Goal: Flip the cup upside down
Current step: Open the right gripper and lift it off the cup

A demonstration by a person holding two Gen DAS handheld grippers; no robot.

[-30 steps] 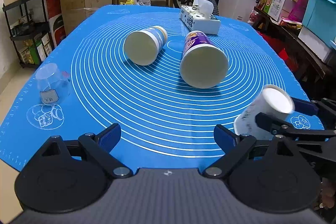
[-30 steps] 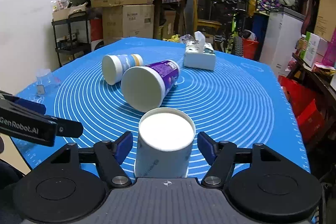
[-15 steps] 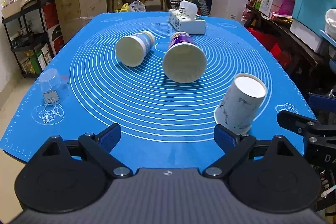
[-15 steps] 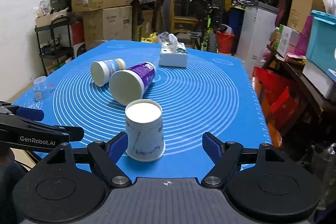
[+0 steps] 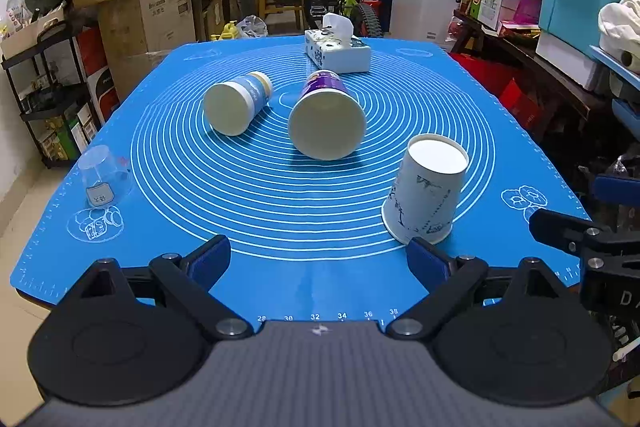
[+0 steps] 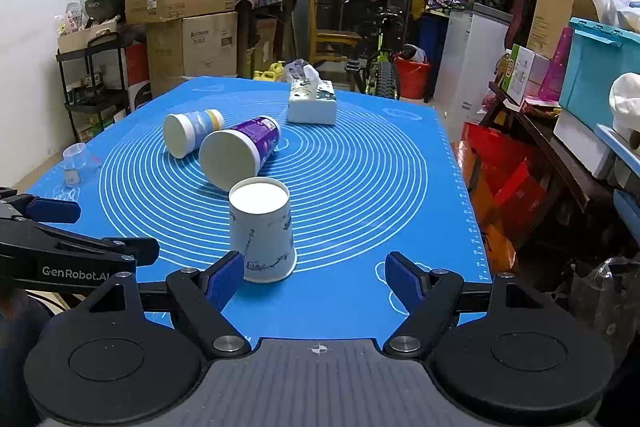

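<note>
The white cup (image 6: 262, 229) now stands mouth-down on the blue mat (image 6: 360, 187), freed a second ago by the right gripper (image 6: 314, 277), which has backed off with its jaws wide; that flip looks done. The left gripper (image 5: 318, 259) gapes empty, marked "GenRobot.AI".

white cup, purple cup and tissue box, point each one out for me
white cup (image 6: 262, 235), right wrist view, side wall
purple cup (image 5: 327, 126), left wrist view, flat base
tissue box (image 5: 340, 51), left wrist view, top face
</note>
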